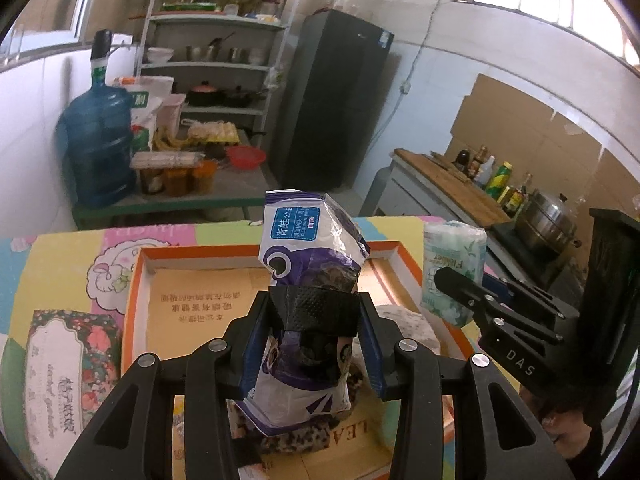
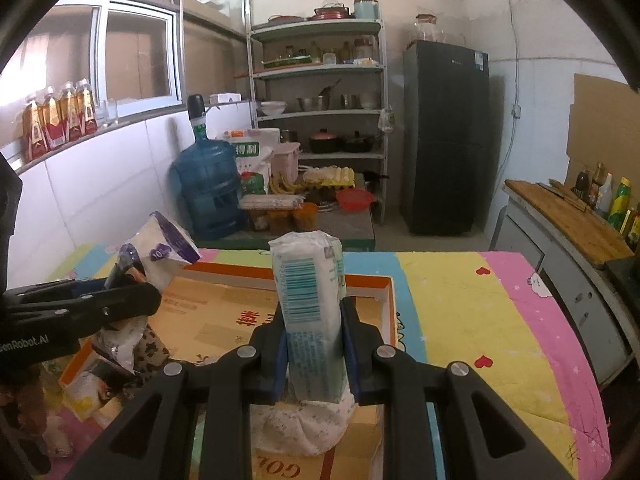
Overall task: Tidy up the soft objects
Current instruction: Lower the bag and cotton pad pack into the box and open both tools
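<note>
My left gripper is shut on a purple-and-white wet-wipes pack and holds it upright over an orange-rimmed cardboard box. My right gripper is shut on a green-and-white tissue pack, upright above the same box. In the box lie a leopard-print cloth and a white patterned cloth. Each gripper shows in the other's view: the right gripper on the right, the left gripper on the left with the wipes pack.
The box sits on a table with a colourful cartoon cover. A floral tissue pack lies left of the box. Beyond the table stand a blue water jug, shelves, a dark fridge and a counter with bottles.
</note>
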`<state>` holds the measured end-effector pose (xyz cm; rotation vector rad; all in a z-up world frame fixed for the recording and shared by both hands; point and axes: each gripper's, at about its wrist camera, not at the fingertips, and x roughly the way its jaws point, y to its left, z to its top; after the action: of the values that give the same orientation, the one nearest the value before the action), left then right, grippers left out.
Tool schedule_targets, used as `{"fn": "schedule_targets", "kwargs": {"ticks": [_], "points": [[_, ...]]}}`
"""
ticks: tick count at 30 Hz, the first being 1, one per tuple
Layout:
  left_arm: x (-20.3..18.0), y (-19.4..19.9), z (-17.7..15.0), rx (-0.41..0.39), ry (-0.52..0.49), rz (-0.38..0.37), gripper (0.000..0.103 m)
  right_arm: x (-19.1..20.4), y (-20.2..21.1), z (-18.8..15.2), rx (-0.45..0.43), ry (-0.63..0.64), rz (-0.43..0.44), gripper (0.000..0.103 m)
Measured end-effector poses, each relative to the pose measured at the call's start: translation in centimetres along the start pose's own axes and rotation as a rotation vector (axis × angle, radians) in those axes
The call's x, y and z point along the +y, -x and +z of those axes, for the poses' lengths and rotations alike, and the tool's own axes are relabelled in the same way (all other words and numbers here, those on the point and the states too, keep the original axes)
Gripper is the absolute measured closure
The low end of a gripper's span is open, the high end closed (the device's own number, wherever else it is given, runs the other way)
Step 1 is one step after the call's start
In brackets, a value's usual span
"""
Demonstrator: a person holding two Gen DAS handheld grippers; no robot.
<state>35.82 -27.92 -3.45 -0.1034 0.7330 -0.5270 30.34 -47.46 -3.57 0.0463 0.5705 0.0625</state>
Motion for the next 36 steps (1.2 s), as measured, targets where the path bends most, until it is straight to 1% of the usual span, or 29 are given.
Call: {"fn": "schedule_targets", "kwargs": {"ticks": [5, 11, 15, 17, 20, 23, 25, 28, 30, 32, 36], "points": [[0.4, -1.6, 0.3, 0.037, 0.019, 0.007, 0.06, 0.0, -1.2, -0.2, 0.024, 0.014, -0.009, 0.079], [0.9, -3.5, 0.1, 0.101, 0.044, 0.007, 0.06, 0.3, -2.3, -0.5, 0.048, 0.017, -0.028, 0.079], [1.0, -4.7, -0.1, 0.141, 0.042, 0.018, 0.06, 0.3, -3.1, -0.9, 0.086, 0.033, -0.063, 0.079], [0.9, -5.1, -0.3, 0.163, 0.047, 0.012, 0.06, 0.4, -3.7, -1.0, 0.11, 0.041, -0.076, 0.079], [1.0, -5.8, -0.5, 0.189, 0.054, 0.006, 0.06, 0.4, -4.4, -1.3, 0.135, 0.044, -0.071, 0.079], [1.0, -6.2, -0.8, 0.206, 0.056, 0.008, 0.06, 0.5, -4.6, -1.3, 0.138, 0.046, -0.061, 0.078], [1.3, -6.7, -1.0, 0.224, 0.075, 0.006, 0.058, 0.5, -4.7, -1.3, 0.137, 0.041, -0.046, 0.078], [1.6, -7.2, -1.2, 0.228, 0.104, 0.004, 0.057, 0.2, -4.6, -1.6, 0.13, 0.034, -0.026, 0.074], [1.7, -7.2, -1.2, 0.22, 0.107, 0.003, 0.056, 0.1, -4.5, -1.6, 0.127, 0.027, -0.008, 0.061], [1.6, -7.0, -1.2, 0.213, 0.108, -0.005, 0.056, 0.1, -4.5, -1.7, 0.127, 0.023, 0.002, 0.055], [1.6, -6.5, -1.3, 0.193, 0.105, -0.005, 0.055, 0.1, -4.1, -1.7, 0.112, 0.02, 0.007, 0.055]]}}
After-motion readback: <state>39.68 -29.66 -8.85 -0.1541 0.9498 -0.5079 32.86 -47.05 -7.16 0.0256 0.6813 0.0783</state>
